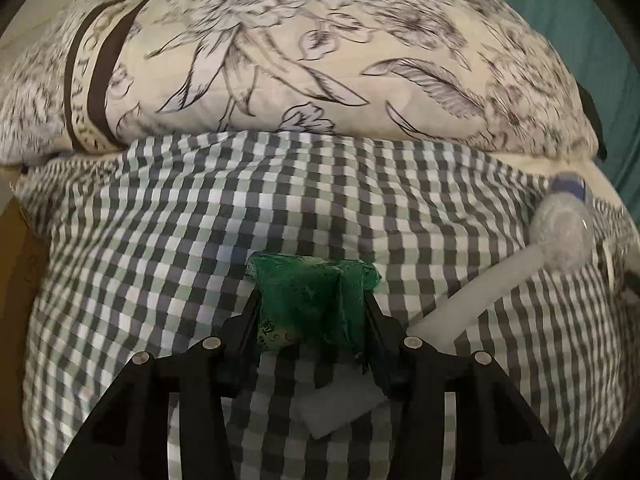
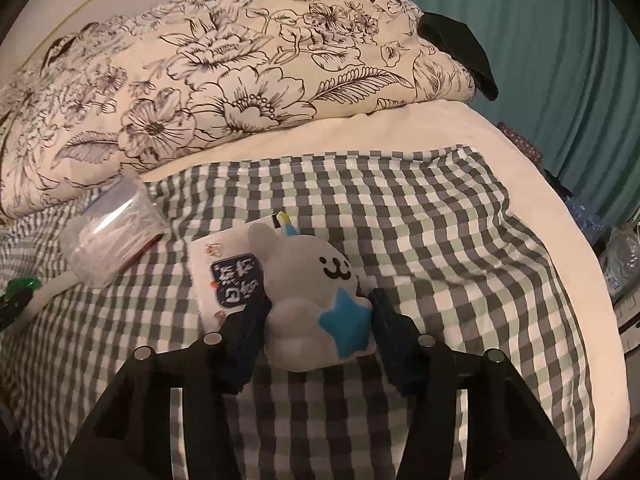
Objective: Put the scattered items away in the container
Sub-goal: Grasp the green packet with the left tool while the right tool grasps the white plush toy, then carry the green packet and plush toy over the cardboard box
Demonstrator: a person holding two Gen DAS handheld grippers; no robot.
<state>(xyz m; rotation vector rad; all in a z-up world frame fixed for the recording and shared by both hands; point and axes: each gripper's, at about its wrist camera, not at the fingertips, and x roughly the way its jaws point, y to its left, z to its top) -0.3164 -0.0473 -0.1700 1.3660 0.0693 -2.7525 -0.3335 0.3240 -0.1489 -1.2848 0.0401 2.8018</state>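
In the left wrist view my left gripper (image 1: 312, 300) is shut on a green plastic packet (image 1: 316, 300), held over the checked cloth (image 1: 160, 240). A small white packet (image 1: 340, 408) lies on the cloth below it. In the right wrist view my right gripper (image 2: 318, 304) is shut on a grey plush rabbit (image 2: 316, 300) with a blue star, which carries a white tag card (image 2: 228, 276). A clear tub of cotton swabs (image 2: 112, 232) lies on its side to the left; it also shows in the left wrist view (image 1: 560, 236). No container shows.
A white stick-shaped object (image 1: 472, 292) lies beside the tub. A floral quilt (image 2: 200, 92) is piled at the back of the bed. A cream sheet (image 2: 520, 184) borders the cloth. A teal curtain (image 2: 560, 40) and plastic bottles (image 2: 620, 256) are at the right.
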